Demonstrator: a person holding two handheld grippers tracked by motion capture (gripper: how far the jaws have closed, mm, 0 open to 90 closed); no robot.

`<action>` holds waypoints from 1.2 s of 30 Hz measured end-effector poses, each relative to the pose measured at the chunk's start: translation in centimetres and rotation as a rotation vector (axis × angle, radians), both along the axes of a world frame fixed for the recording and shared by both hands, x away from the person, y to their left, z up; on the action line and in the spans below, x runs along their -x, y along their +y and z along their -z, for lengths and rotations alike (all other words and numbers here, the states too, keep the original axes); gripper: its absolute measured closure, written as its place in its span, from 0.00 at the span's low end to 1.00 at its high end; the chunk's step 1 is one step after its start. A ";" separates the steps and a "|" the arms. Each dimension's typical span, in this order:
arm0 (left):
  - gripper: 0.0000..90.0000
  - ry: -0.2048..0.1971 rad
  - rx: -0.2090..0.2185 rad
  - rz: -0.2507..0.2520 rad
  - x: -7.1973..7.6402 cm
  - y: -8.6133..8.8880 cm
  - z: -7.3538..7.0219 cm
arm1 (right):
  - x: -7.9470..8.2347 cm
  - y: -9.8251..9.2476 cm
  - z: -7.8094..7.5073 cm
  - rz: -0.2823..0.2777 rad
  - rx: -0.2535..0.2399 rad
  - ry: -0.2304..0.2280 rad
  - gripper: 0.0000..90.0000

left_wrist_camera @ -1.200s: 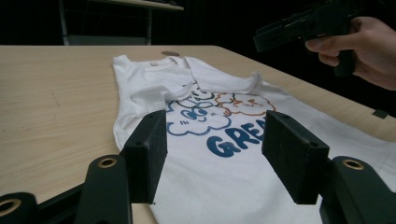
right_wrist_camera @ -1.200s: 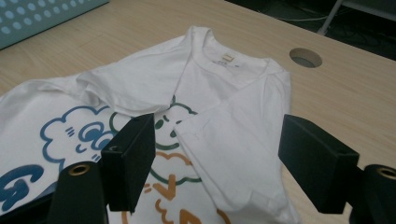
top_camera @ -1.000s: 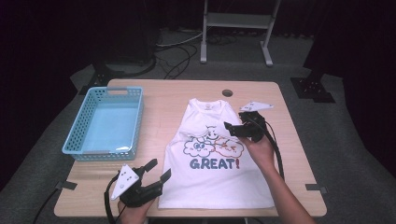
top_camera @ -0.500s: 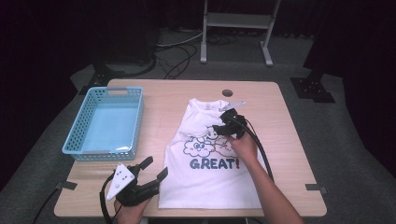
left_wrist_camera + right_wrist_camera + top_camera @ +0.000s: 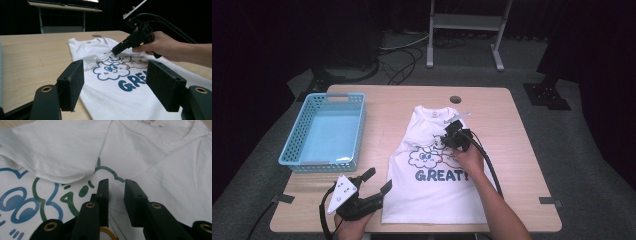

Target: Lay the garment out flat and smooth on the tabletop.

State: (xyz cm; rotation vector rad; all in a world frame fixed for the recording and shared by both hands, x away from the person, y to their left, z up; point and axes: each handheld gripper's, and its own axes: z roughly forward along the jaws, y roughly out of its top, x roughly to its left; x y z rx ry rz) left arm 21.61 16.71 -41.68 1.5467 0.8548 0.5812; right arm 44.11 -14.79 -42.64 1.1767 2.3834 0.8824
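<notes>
Shirt [image 5: 437, 185] lies flat on desk [image 5: 522, 130], sleeve folded inward. Right tool [image 5: 116, 191] nearly pressed together, jaws just closing above cloth (likely to pinch it); left tool [image 5: 378, 181] spread, idle.

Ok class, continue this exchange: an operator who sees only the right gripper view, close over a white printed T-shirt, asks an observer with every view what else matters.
Operator: What is beside the T-shirt?
Observer: A blue basket stands on the table to its left, apart from it.
Operator: And the left gripper?
Observer: It is at the near table edge by the hem's left corner; its jaws have just been opening, nothing between them.
</notes>
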 end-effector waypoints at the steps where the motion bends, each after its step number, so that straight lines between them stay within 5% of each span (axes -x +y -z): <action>1: 0.34 0.004 -0.002 0.004 0.0 -0.1 0.0 | 0.0 0.0 0.0 -0.004 -0.001 0.000 0.86; 5: 0.34 0.010 -0.007 0.013 0.1 -0.4 0.1 | 0.2 0.0 0.0 0.001 0.010 -0.011 0.95; 18: 0.34 -0.004 -0.003 0.011 0.2 -0.2 -0.4 | 1.1 -1.2 -2.3 0.020 -0.044 -0.073 0.97; 31: 0.34 -0.001 -0.014 0.020 0.3 -0.7 -0.2 | 1.6 -6.4 -7.4 0.140 -0.146 -0.209 0.97; 36: 0.33 -0.002 -0.010 0.018 0.4 -0.7 -0.2 | 0.8 -8.9 -7.7 0.214 -0.156 -0.204 0.97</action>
